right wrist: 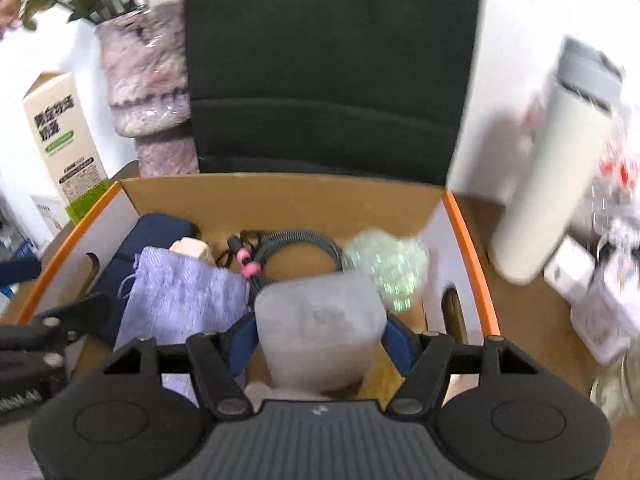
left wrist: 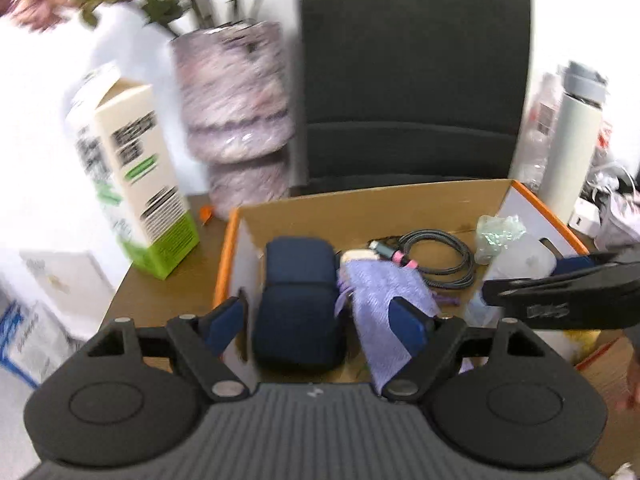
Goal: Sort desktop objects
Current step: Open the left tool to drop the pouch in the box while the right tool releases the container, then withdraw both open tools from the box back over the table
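Inside the orange-rimmed cardboard box [right wrist: 472,248] on the brown surface [left wrist: 160,300] lie the sorted things: a navy case [left wrist: 298,304], a lilac knitted pouch [left wrist: 384,296], a coiled grey cable [left wrist: 440,256] and a crumpled greenish wrapper [right wrist: 386,266]. The left gripper [left wrist: 320,316] hangs over the box's left part with its jaws spread wide; the navy case sits between them, though neither pad appears to press on it, so it looks set down. The right gripper [right wrist: 320,334] pinches a translucent white container [right wrist: 320,320] on both sides, low over the box's right half. The step in hand seems to be placing this container among the others. Next, the right gripper would need to lower it into the free space beside the wrapper and pouch, then spread its jaws. A white flask [right wrist: 552,184] and a green-and-white carton [left wrist: 136,176] stand outside, perhaps still to be sorted.
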Demonstrator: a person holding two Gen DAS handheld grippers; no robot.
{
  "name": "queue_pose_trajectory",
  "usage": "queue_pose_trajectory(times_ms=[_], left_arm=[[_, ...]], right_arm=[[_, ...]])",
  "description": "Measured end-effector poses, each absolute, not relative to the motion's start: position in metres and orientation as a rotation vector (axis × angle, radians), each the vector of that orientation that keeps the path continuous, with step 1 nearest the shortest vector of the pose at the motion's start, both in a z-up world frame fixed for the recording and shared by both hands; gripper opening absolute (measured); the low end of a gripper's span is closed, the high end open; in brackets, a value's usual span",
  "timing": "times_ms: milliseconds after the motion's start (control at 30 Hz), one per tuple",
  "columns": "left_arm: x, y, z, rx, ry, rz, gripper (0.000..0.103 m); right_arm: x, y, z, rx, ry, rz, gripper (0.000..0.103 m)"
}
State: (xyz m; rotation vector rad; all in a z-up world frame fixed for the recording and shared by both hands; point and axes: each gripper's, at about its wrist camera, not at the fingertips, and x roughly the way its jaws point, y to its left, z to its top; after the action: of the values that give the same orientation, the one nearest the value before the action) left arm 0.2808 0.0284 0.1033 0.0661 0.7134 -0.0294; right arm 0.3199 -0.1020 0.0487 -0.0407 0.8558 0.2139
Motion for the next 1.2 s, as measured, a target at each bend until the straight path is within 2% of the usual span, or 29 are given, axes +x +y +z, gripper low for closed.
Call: queue_pose_trajectory(times_ms=[167, 267, 400, 467, 500, 633, 800, 933, 1200], left_arm=[[0.261, 0.041, 0.119, 0.03, 0.75, 0.018, 0.088], [0.261, 0.045, 0.12, 0.019, 0.88, 0.043, 0.088], [0.241, 0.049, 0.125, -0.024, 0.896, 0.053, 0.088], [0.223, 0.051, 0.128, -0.047, 0.876, 0.046, 0.093], [0.211, 0.051, 0.128, -0.061, 0.867, 0.039, 0.1], [0.156, 0.05, 0.113, -0.096, 0.83, -0.045, 0.102], [0.088, 0.043, 0.072, -0.122, 0.796, -0.061, 0.103], [0.037, 0.036, 0.042, -0.09, 0.814, -0.064, 0.103], [-0.027, 0.03, 0.028, 0.017, 0.759, -0.017, 0.103]], right_arm=[[0.299, -0.131, 0.086, 0.034, 0.808, 0.195, 0.07], [0.285, -0.142, 0.105, 0.017, 0.787, 0.171, 0.075], [0.263, -0.15, 0.111, -0.007, 0.818, 0.176, 0.076], [0.245, -0.154, 0.111, -0.01, 0.808, 0.173, 0.076], [0.231, -0.156, 0.11, -0.001, 0.791, 0.178, 0.076], [0.17, -0.166, 0.089, 0.041, 0.729, 0.257, 0.084], [0.105, -0.162, 0.042, 0.024, 0.73, 0.283, 0.083], [0.046, -0.16, 0.018, -0.005, 0.646, 0.336, 0.084], [-0.017, -0.172, 0.003, 0.011, 0.625, 0.335, 0.084]])
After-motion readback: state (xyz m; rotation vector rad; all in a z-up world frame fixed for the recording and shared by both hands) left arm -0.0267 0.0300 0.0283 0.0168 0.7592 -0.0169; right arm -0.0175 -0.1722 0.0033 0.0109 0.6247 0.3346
